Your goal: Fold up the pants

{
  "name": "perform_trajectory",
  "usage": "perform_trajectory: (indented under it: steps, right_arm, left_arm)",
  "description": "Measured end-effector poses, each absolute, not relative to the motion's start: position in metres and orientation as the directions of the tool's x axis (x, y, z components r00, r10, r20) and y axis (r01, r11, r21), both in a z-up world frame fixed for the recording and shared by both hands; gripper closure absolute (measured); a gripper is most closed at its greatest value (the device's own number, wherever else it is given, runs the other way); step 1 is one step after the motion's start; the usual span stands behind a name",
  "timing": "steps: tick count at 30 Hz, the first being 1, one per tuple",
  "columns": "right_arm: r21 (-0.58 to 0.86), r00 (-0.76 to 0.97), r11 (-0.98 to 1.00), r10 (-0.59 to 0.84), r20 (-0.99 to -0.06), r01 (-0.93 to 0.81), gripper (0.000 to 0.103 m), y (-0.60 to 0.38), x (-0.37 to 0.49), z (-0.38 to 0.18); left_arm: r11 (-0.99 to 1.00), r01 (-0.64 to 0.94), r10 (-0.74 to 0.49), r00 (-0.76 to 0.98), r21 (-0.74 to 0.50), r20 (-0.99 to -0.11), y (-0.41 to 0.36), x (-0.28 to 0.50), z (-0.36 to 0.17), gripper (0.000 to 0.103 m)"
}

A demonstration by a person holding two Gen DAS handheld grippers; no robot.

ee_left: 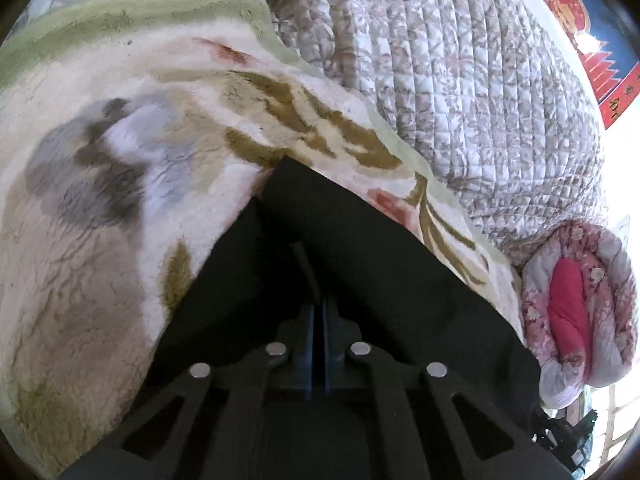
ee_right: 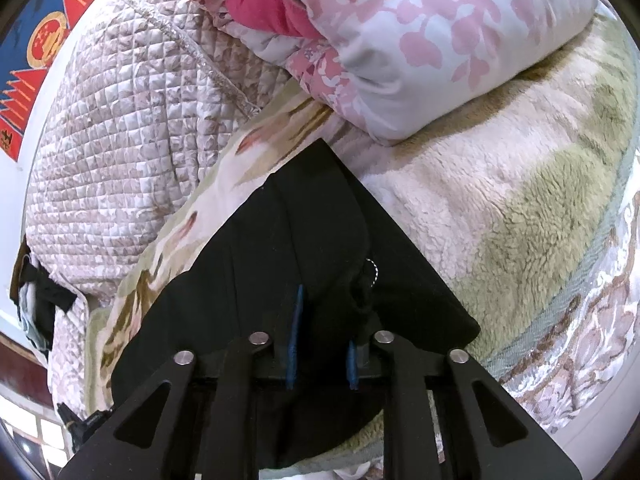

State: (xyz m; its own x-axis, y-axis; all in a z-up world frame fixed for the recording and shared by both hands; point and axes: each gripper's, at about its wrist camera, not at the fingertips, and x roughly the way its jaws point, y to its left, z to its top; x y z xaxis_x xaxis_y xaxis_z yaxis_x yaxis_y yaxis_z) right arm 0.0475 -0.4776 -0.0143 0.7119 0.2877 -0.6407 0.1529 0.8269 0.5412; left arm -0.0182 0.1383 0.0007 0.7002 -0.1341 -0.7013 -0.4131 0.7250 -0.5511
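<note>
**me:** So, quick status check on the pants job. Left gripper (ee_left: 320, 312) has its blue pads pressed together with black cloth running over and around them, so I read it as pinched shut on the pants (ee_left: 360, 260). Right gripper (ee_right: 320, 340) is narrowed onto a thicker bunch of the same fabric, and there's a little beaded chain (ee_right: 374, 274) just ahead of its right finger.

**other guy:** Where's the garment sitting, then?

**me:** Straight ahead of both grippers, spread on the fleece blanket (ee_left: 120, 240). In each wrist view it comes to a square corner out in front of the fingers, lying flat on the fleece. Past that corner there's a quilted cover (ee_left: 460, 80), and a rolled pink floral duvet (ee_right: 420, 40) ahead and to the right of the right gripper.

**other guy:** How far along are you?

**me:** Hard to say exactly. I'd guess early to mid: both ends are gripped and the cloth looks smooth, but I can't see enough of it to tell whether a fold's already in. What's left, as I judge it, is lifting the held edge and carrying it over, then flattening.
</note>
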Motion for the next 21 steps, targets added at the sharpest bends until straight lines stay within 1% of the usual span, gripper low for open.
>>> perform_trajectory:
  steps: [2, 5, 8, 10, 13, 15, 19, 21]
  right_arm:
    - [0.548, 0.722, 0.826, 0.297, -0.624, 0.134, 0.094, -0.477, 0.042, -0.006]
    - [0.544, 0.738, 0.832, 0.300, -0.604, 0.107, 0.095, -0.477, 0.030, 0.006]
    - [0.517, 0.708, 0.843, 0.273, -0.651, 0.149, 0.095, -0.479, 0.030, -0.009]
    - [0.538, 0.684, 0.822, 0.285, -0.672, 0.186, 0.095, -0.482, 0.032, -0.022]
    - [0.537, 0.698, 0.827, 0.287, -0.656, 0.164, 0.095, -0.480, 0.028, -0.011]
    - [0.553, 0.716, 0.822, 0.304, -0.628, 0.135, 0.095, -0.481, 0.022, 0.002]
    - [0.600, 0.745, 0.793, 0.338, -0.576, 0.104, 0.096, -0.489, 0.011, 0.021]
    - [0.583, 0.742, 0.804, 0.319, -0.590, 0.117, 0.096, -0.493, 0.012, 0.018]
  left_arm:
    - [0.734, -0.424, -0.099, 0.706, -0.531, -0.701, 0.138, -0.027, 0.012, 0.099]
    - [0.770, -0.423, -0.022, 0.730, -0.477, -0.683, 0.136, -0.053, 0.041, 0.099]
    - [0.805, -0.427, 0.029, 0.721, -0.411, -0.692, 0.133, -0.072, 0.049, 0.099]
    - [0.804, -0.450, 0.034, 0.687, -0.388, -0.726, 0.134, -0.076, 0.036, 0.099]
    - [0.774, -0.483, 0.006, 0.652, -0.410, -0.758, 0.136, -0.081, 0.020, 0.099]
    - [0.779, -0.475, 0.011, 0.663, -0.409, -0.748, 0.133, -0.087, 0.027, 0.099]
    - [0.802, -0.428, 0.016, 0.713, -0.417, -0.701, 0.128, -0.096, 0.059, 0.099]
    - [0.813, -0.412, 0.024, 0.729, -0.411, -0.684, 0.127, -0.097, 0.069, 0.099]
